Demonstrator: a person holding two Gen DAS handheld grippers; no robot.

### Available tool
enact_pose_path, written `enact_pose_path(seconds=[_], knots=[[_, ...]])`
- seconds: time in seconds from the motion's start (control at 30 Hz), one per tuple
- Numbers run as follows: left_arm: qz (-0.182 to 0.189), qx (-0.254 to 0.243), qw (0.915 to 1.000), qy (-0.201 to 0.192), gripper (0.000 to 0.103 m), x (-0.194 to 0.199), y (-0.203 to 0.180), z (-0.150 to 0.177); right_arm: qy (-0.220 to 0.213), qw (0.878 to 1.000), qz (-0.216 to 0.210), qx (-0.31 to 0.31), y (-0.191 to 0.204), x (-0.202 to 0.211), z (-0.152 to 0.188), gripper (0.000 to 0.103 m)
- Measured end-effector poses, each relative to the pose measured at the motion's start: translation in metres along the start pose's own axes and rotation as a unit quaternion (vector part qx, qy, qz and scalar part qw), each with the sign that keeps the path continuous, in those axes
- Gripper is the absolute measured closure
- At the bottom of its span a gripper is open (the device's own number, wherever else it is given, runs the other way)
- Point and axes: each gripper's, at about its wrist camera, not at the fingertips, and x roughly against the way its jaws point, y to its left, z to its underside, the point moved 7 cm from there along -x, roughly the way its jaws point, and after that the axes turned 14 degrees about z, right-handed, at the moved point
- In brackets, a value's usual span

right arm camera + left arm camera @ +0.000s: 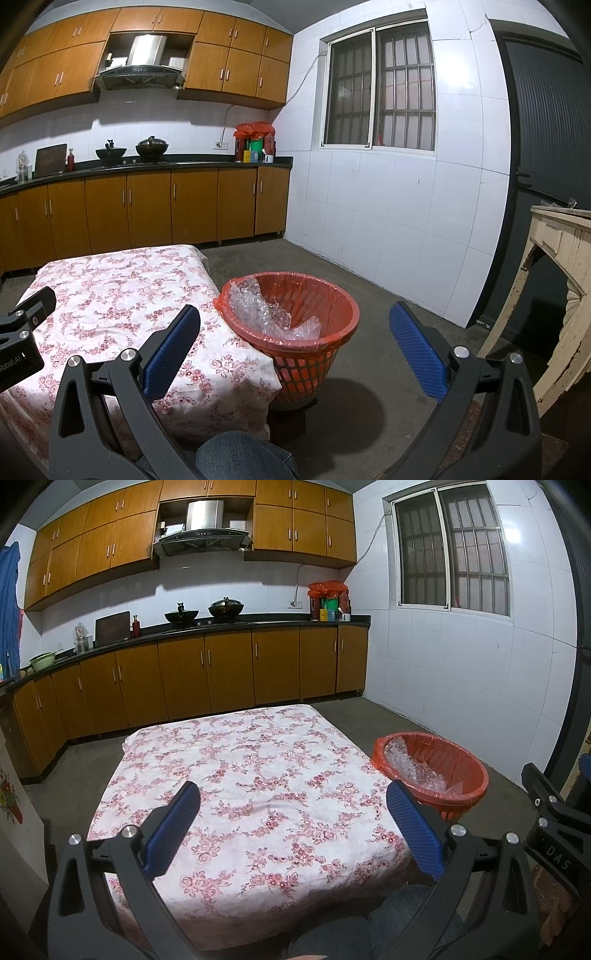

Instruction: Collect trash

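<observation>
Left gripper point(291, 794) held above the near half of the table point(258, 775), blue-padded fingers point(173, 827) spread wide, nothing between them, touching nothing. Right gripper point(295, 317) likewise spread wide and empty, hanging off the table's right edge, with the red bin point(332, 332) showing between its fingers point(417, 354). Each gripper's black body shows at the edge of the other's view. Bin is a red lattice basket lined with a red plastic bag point(295, 284) folded over the rim; it stands on the concrete floor point(388, 314) right beside the table's right side, the floral cloth's point(110, 295) corner appearing to meet its rim. Inside the bin: crumpled clear bubble wrap point(258, 310), piled against the wall nearest the table. Tabletop itself carries only the pink-flowered cloth. Writing: "DAS" in pale letters on the right gripper's body point(557, 856) as seen from the left camera; "Robot.AI", partly cut off, on the left gripper's body point(14, 360) as seen from the right camera. A denim-clad knee point(240, 458) sits low between the right fingers.
</observation>
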Motion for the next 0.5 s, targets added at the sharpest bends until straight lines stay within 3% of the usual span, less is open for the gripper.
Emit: enact_pose_path(seconds=[0.5], knots=[[0.000, 0.000, 1.0000, 0.000, 0.004, -0.0005, -0.0005, 0.0007, 0.001, 1.000, 0.000, 0.000, -0.0004, -0.0003, 0.0001, 0.002]])
